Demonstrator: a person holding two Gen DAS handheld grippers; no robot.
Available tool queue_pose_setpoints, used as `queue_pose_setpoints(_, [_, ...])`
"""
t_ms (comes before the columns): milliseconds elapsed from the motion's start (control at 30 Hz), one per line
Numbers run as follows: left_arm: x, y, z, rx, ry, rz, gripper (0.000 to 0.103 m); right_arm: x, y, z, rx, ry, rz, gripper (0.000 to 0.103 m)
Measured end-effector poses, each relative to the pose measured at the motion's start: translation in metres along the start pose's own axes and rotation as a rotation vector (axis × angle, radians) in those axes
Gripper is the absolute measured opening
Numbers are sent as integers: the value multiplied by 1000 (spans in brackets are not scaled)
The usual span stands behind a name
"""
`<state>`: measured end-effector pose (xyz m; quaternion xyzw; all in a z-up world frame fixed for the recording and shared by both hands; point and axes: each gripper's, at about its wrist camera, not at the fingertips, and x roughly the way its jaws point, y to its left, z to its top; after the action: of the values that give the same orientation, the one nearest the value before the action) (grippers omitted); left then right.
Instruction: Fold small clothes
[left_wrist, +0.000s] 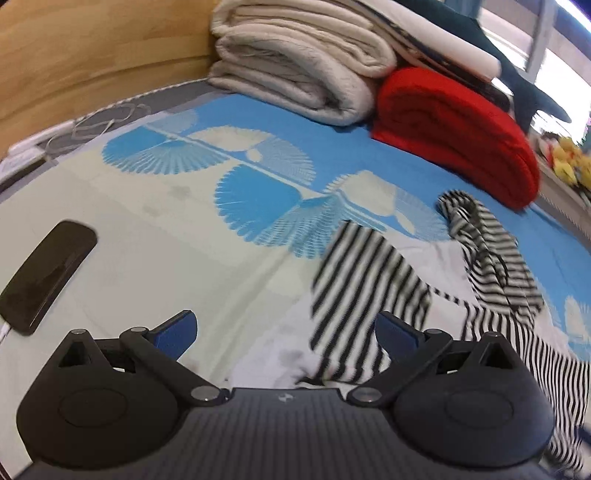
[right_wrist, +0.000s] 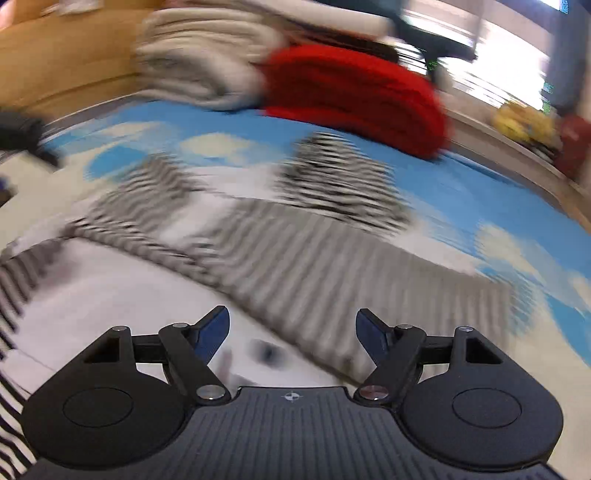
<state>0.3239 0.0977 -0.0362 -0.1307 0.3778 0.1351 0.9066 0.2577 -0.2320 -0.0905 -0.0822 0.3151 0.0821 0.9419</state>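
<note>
Both my left tool (left_wrist: 286, 334) and right tool (right_wrist: 292, 332) hang released, grasping nothing. The striped garment (left_wrist: 369, 291) lies rumpled on the bed (left_wrist: 166, 236), near the red blanket (left_wrist: 461, 129). A hasty pinch could catch the sheet too, spoiling the fold.

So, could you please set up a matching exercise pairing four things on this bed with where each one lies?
Things:
1. folded red blanket
2. black flat phone
3. black-and-white striped garment
4. folded beige blanket

Places, as seen in the left wrist view:
A. far left on the pale part of the sheet
B. spread out unfolded, nearest the cameras
C. against the wooden headboard, at the back
D. right of the beige stack, on the blue part

Pairs: 1-D, 2-A, 3-B, 4-C
</note>
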Motion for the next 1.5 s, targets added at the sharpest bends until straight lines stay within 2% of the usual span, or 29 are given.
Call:
queue_pose_setpoints(100, [0, -16, -8, 61, -5, 7, 103, -23, -46, -3, 142, 33, -162, 77])
queue_pose_setpoints(133, [1, -21, -11, 75, -5, 9, 103, -34, -58, -14, 188, 31, -178, 77])
queue_pose_setpoints(200, [1, -31, -18, 107, -6, 7, 103, -52, -73, -24, 263, 5, -155, 77])
queue_pose_setpoints(300, [4, -45, -28, 164, -5, 11, 103, -53, -82, -36, 273, 15, -155, 77])
queue_pose_setpoints(433, [8, -61, -38, 225, 2, 14, 103, -42, -82, -30, 240, 26, -138, 77])
queue_pose_setpoints(500, [11, -69, -43, 256, 4, 19, 103, -42, -87, -27, 266, 28, -138, 77])
queue_pose_setpoints(667, [13, -80, -50, 304, 1, 24, 103, -34, -88, -24, 321, 60, -75, 77])
queue_pose_setpoints(1500, [11, -86, -56, 338, 13, 11, 103, -26, -83, -28, 317, 97, -100, 78])
